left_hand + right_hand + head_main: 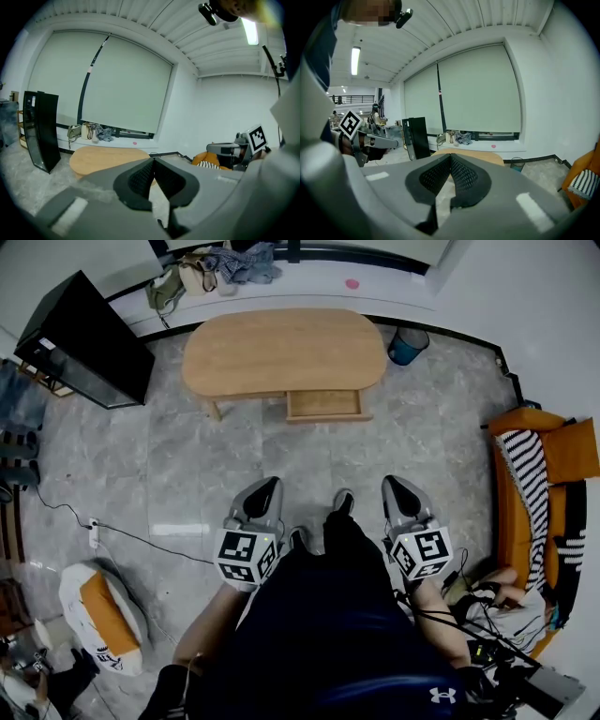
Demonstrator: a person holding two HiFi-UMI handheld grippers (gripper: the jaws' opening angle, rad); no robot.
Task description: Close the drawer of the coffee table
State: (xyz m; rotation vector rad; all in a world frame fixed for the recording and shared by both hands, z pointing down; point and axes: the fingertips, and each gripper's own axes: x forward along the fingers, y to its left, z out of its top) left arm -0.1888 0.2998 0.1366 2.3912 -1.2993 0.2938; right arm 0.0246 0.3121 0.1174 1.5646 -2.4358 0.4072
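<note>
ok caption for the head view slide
Left gripper and right gripper, both shut, face the coffee table with its drawer open.

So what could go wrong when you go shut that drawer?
1. The drawer juts out of the coffee table; a push at one corner may skew and jam it.
2. The left hand-held gripper and the right hand-held gripper are shut and narrow, so a tip might slip off the drawer front.
3. The cable on the floor at the left could cause a trip.
</note>
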